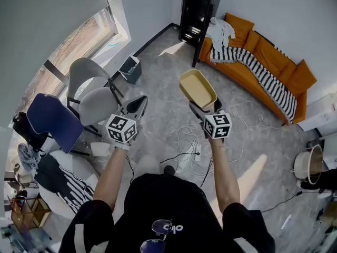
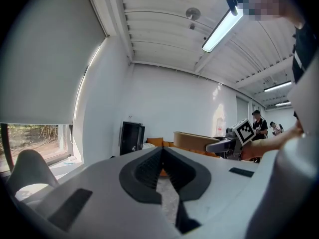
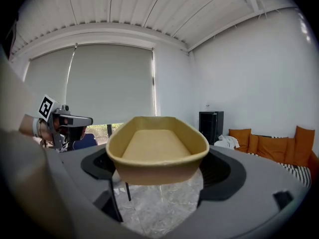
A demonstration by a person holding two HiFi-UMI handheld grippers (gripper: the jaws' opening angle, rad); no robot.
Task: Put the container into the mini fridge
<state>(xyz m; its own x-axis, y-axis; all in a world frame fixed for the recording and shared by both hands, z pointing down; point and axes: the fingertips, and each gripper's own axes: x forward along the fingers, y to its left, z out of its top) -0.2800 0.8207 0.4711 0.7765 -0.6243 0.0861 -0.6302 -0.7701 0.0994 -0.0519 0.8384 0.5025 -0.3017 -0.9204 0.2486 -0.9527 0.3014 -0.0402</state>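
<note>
Right gripper [image 1: 204,107]: jaws spread wide, clamped on the tan container [image 1: 197,87], which juts beyond its tips, open side up.
Left gripper [image 1: 138,105]: jaws pressed together, nothing between them; beside the right one.
Mini fridge [image 1: 197,12]: black, well ahead of both grippers.
Sofa [image 1: 274,62]: orange, ahead-right, beside the fridge.
Grey chair [image 1: 97,103]: just left of the left gripper.
Bin [image 1: 130,69]: ahead-left.
Cables [image 1: 189,141]: on the floor beneath the grippers.

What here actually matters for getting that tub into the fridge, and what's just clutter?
Belongs to the job: tan container, held in the right gripper; black mini fridge by the far wall.

Just lying about: orange sofa, striped blanket, grey chair, blue chair, floor cables, small bin; the left gripper is shut and empty.
</note>
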